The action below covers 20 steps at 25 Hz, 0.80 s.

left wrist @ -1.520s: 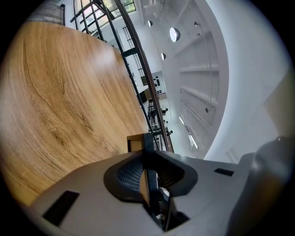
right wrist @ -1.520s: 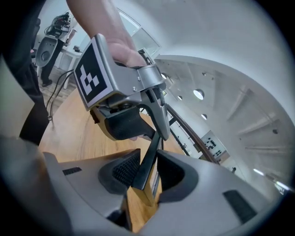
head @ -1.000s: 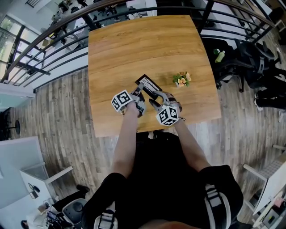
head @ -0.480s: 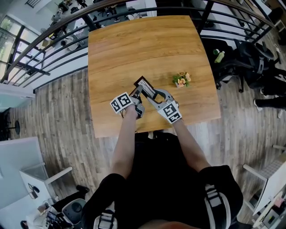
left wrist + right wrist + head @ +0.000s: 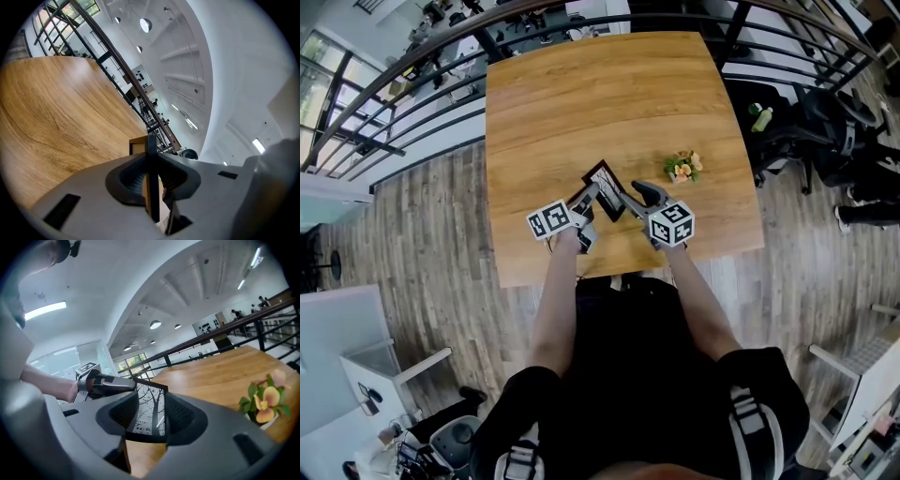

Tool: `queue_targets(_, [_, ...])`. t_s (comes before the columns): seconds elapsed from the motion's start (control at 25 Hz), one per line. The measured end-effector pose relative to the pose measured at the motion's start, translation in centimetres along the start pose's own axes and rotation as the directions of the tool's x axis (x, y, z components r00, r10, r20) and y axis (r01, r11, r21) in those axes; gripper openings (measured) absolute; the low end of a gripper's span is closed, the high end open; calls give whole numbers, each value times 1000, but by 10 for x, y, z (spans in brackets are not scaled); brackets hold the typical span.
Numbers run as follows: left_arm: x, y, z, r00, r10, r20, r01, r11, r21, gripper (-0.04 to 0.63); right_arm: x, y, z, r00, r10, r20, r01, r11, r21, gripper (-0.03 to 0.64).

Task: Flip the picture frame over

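1. Surface [image 5: 581, 94]: wooden, with the frame toward its 6 o'clock edge.
2. Picture frame [image 5: 605, 180]: lifted and tilted between both grippers, equally near each.
3. Left gripper [image 5: 586, 200]: fingers clamp the frame's edge, frame at 1 o'clock.
4. Right gripper [image 5: 631, 194]: fingers grip the frame's opposite corner, frame at 10 o'clock.

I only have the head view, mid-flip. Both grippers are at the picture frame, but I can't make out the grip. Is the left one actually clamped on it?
Observer: Yes. The left gripper view shows the left gripper pinching the picture frame edge-on between its jaws.
Operator: And the right?
Observer: In the right gripper view, the frame spans the right gripper from jaw to jaw, so it looks gripped.
Operator: Which face is turned towards it?
Observer: The printed side faces that camera. It shows bare black trees on white.
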<state>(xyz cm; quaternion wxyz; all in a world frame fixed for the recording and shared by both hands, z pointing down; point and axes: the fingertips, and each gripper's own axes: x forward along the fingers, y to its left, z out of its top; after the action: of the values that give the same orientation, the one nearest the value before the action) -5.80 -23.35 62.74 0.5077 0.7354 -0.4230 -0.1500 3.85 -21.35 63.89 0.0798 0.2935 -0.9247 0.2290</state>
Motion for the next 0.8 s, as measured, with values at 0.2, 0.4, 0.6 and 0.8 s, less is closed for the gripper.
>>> queue_targets(0.2, [-5, -14, -4, 996, -84, -38, 86, 996, 32, 89, 0, -9, -12, 999, 9, -43, -7, 999, 49, 196])
queue_targets(0.4, [-13, -30, -17, 975, -193, -113, 201, 977, 63, 91, -2, -6, -24, 995, 73, -73, -65, 992, 113, 190])
queue_targets(0.6, [-21, -26, -22, 966, -216, -140, 229, 970, 85, 91, -3, -9, -30, 993, 81, -86, -70, 989, 132, 179])
queue_targets(0.8, [-26, -25, -27, 956, -246, -162, 259, 964, 63, 89, 0, -13, -34, 991, 78, -105, -64, 989, 130, 164])
